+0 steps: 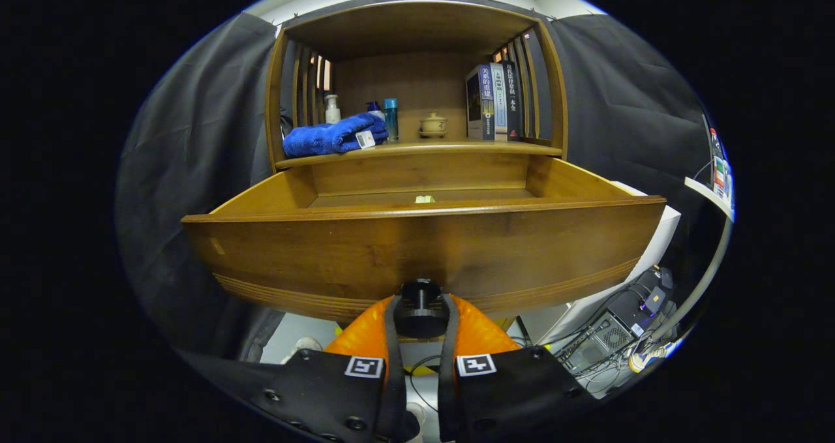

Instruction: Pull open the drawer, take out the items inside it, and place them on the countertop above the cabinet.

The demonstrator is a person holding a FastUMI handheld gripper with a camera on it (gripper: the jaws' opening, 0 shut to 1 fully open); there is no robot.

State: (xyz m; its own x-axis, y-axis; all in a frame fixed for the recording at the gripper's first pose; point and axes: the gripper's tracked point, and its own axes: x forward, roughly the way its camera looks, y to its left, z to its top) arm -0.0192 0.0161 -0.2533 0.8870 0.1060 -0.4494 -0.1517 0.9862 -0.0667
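Gripper view, step in hand: drawer (pixel 424 247) stands pulled well out of the cabinet (pixel 417 162); judged, the opening step is at or near its end.
Gripper view, tongs: tongs (pixel 421 312) pinch the dark round knob (pixel 421 306) at the lower middle of the drawer front, one finger pressed on each side.
Gripper view, task item: one small pale object (pixel 425 199) lies on the drawer floor near its back edge, about midway across; its kind cannot be made out.
Gripper view, surface: the surface (pixel 417 148) above the drawer carries a blue towel (pixel 334 136) at its left edge, bottles (pixel 390 118) just behind it, a small lidded pot (pixel 433 124) near the middle, books (pixel 493 102) at the right edge.
Next move, judged: release the knob, lift over the drawer front, reach to the back for the pale object; bare space between towel and pot looks fit for placing.
Hidden: the tall drawer front hides most of the drawer floor, so further items may lie unseen.
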